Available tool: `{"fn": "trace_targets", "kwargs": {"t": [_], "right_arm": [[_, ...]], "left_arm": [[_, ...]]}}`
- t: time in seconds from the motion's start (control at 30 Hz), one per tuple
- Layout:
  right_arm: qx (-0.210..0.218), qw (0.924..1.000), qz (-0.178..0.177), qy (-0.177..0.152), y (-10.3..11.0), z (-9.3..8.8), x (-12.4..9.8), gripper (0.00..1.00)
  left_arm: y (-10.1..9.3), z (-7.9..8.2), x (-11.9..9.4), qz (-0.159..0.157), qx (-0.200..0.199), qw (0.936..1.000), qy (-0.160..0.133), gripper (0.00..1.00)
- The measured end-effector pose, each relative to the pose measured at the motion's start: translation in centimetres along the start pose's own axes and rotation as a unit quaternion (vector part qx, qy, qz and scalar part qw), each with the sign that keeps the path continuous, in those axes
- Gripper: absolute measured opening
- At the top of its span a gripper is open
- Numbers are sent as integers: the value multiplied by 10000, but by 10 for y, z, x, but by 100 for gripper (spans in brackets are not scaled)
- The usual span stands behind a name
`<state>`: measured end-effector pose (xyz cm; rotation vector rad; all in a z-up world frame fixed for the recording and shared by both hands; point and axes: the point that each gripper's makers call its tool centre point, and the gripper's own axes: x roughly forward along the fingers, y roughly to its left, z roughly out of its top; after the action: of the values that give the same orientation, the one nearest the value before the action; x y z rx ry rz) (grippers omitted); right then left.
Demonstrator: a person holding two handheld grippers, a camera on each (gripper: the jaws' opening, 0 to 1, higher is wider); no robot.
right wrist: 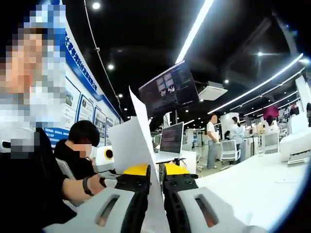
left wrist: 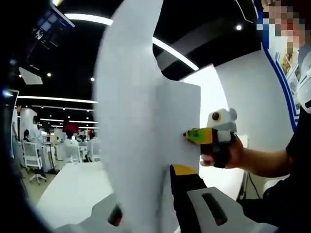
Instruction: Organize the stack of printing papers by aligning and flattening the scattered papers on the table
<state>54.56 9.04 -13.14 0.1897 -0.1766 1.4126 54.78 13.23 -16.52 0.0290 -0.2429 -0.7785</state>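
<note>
Both grippers clamp papers point(left wrist: 146, 145) upright above table point(left wrist: 73, 194): left gripper point(left wrist: 160, 208) at one edge, right gripper point(right wrist: 155, 189) opposite, likely to square edges before flattening.

Left gripper view: camera rides low behind its own jaws, very near the upright paper stack point(left wrist: 146, 131) that blocks the middle of the frame; it faces roughly level and slightly upward across the white table point(left wrist: 73, 194) toward the ceiling strip lights point(left wrist: 87, 19); the right gripper point(left wrist: 194, 134) enters from the right. Right gripper view: camera equally close, looking along the sheets' edge point(right wrist: 146, 145) between its jaws, tilted up toward a hanging monitor point(right wrist: 170, 90); both views share the papers, the table point(right wrist: 252, 184) and the hall.
</note>
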Motion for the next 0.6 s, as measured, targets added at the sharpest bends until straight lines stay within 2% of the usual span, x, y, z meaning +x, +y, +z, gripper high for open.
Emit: {"fn": "trace_targets", "kwargs": {"t": [0.43, 0.6], "right_arm": [[23, 9996, -267, -91, -13, -1, -6, 12], [5, 9993, -355, -110, -17, -1, -9, 14]], "left_arm": [[6, 0, -3, 103, -35, 9999, -69, 6], [14, -2, -5, 198, -176, 9996, -118, 6]]}}
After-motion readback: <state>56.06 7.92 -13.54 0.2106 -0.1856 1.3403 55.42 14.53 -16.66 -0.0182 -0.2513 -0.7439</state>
